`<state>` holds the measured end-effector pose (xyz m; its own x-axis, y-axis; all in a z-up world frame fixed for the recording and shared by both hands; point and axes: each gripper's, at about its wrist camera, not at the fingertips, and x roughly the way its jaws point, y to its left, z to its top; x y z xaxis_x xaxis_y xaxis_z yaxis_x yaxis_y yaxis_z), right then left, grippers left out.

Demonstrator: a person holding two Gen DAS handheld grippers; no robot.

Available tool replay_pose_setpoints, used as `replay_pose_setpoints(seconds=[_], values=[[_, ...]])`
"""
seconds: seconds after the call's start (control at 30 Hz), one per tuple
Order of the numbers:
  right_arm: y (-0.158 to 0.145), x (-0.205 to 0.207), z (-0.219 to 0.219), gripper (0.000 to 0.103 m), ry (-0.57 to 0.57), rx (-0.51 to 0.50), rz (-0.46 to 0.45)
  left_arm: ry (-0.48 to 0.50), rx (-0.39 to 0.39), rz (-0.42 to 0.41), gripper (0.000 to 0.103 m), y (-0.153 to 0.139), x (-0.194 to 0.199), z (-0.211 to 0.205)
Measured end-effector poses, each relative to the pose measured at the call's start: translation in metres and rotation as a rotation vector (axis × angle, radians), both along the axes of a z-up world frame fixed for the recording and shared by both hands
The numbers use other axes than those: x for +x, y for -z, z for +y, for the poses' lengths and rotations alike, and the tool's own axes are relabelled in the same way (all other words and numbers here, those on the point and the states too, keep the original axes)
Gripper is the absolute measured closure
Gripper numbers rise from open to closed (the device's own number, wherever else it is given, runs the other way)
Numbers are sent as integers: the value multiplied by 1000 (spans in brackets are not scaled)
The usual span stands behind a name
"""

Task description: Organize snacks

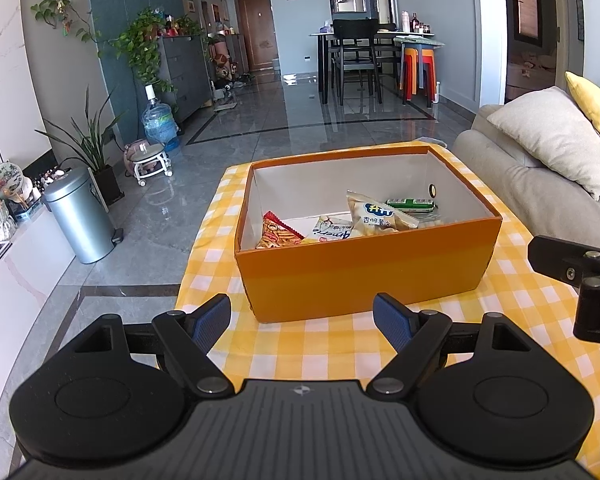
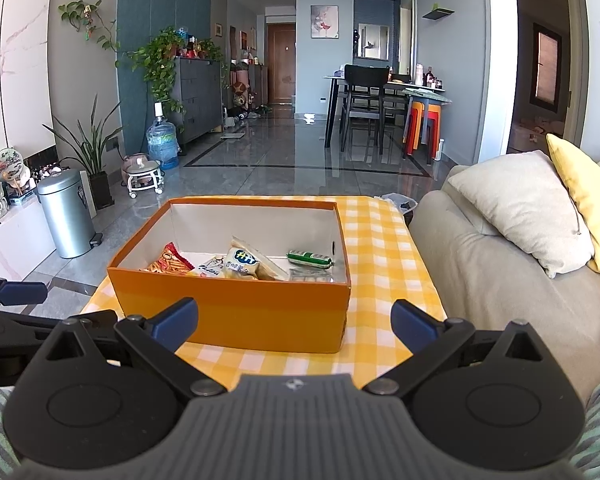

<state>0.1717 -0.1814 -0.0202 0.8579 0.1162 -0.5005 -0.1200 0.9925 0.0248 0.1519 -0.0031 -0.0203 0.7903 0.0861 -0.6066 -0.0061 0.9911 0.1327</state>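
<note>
Yellow-and-white checked cloth covers the low surface, with glossy grey floor tiles beyond it and a beige sofa along its right side. An open orange box of smooth card with a pale lining sits on the cloth. Its near wall hides the lower parts of the snacks inside, so only their tops show: a red crinkled bag at the left, a white printed packet beside it, a pale puffy bag with blue lettering leaning upward, and a slim green-and-white tube toward the far right. A clear flat pack below the tube is hard to make out.

Both tools hover just short of the box, holding nothing. The left tool has its blue ribbed pads spread wide; the right tool is equally wide. In the left wrist view the right tool's black linkage is cut off at the frame edge. Striped fabric shows at the lower corners of the right wrist view.
</note>
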Motion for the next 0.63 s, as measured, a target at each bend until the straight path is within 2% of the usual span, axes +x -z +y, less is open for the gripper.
replay_pose_setpoints(seconds=[0.63], values=[[0,-1,5,4,7,1,7,12,-10,9,8,-5,-4,0]])
